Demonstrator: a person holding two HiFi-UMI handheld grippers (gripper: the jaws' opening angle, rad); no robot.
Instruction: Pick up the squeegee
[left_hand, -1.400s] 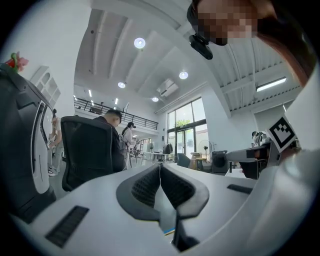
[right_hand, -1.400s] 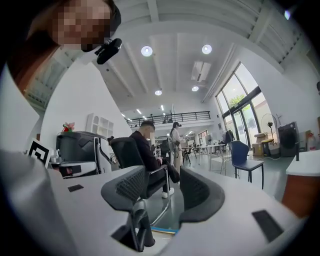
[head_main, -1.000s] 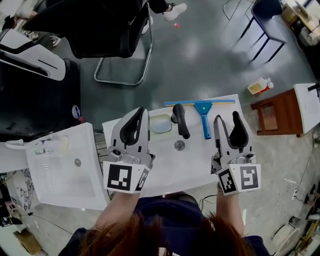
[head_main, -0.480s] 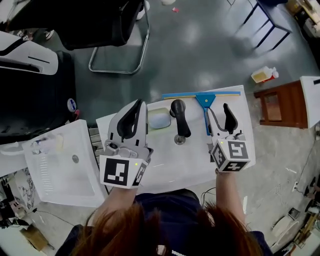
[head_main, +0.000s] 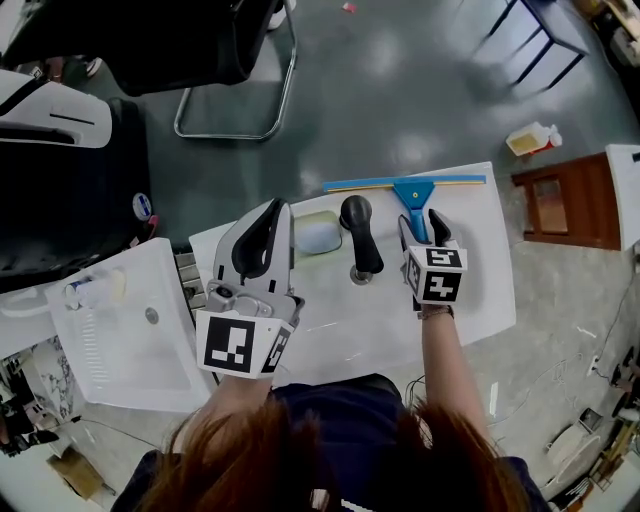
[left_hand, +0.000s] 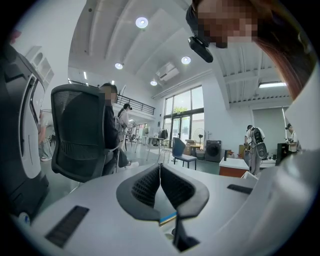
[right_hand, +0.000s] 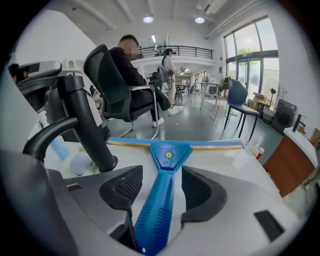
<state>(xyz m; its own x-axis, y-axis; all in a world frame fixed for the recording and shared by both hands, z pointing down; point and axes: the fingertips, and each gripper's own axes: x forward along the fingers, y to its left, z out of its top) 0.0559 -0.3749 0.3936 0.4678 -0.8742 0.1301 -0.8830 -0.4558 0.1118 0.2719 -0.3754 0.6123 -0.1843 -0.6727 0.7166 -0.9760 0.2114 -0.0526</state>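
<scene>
A blue squeegee (head_main: 413, 190) lies on the white countertop (head_main: 480, 270), its long blade along the far edge and its handle pointing toward me. My right gripper (head_main: 422, 224) tilts down over that handle. In the right gripper view the squeegee's handle (right_hand: 161, 200) runs between the two pads, which are opening and stand clear of it on both sides. My left gripper (head_main: 262, 238) hovers over the counter's left part; in the left gripper view its fingertips (left_hand: 160, 168) meet with nothing between them.
A black faucet (head_main: 358, 236) stands mid-counter, just left of the right gripper, beside a pale soap dish (head_main: 318, 236). A white basin (head_main: 120, 330) sits at the left. An office chair (head_main: 190, 50), a wooden stool (head_main: 560, 205) and a bottle (head_main: 530, 142) are on the floor.
My right gripper has dropped and pitched downward, moving forward until its jaws straddle the squeegee handle. The left gripper has sunk a little.
</scene>
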